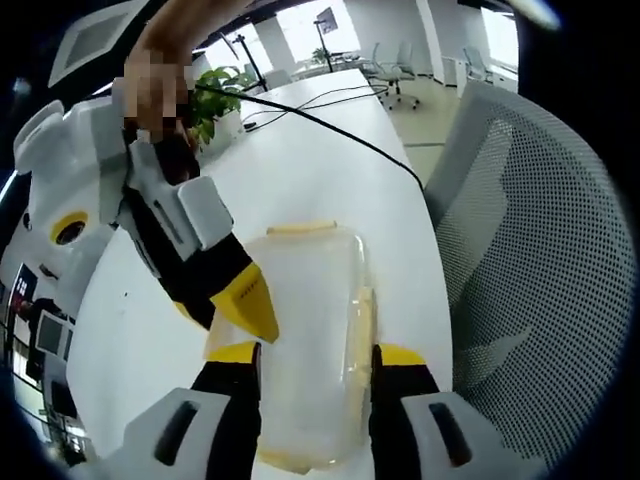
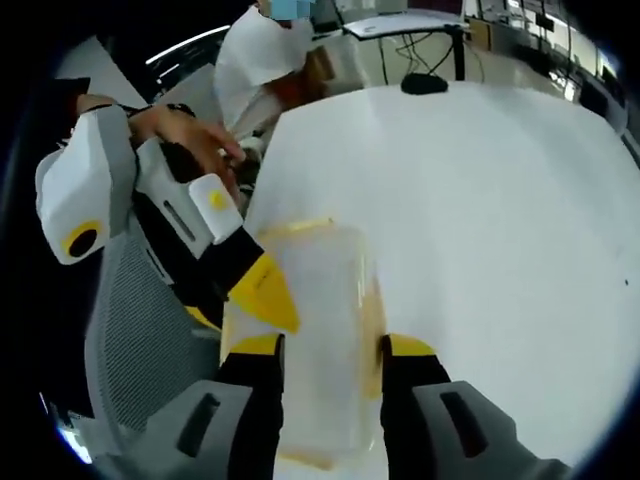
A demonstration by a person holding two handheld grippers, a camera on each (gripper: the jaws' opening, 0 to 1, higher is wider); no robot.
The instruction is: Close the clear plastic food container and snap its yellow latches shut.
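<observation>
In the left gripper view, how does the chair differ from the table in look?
The chair is grey, while the table is white. The chair has an open mesh surface; the table is smooth and solid. The chair back curves, while the table top lies flat.

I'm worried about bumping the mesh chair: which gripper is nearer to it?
Left. The left gripper straddles the container at the table edge beside the chair; the right gripper reaches in from the table side, farther away.
</observation>
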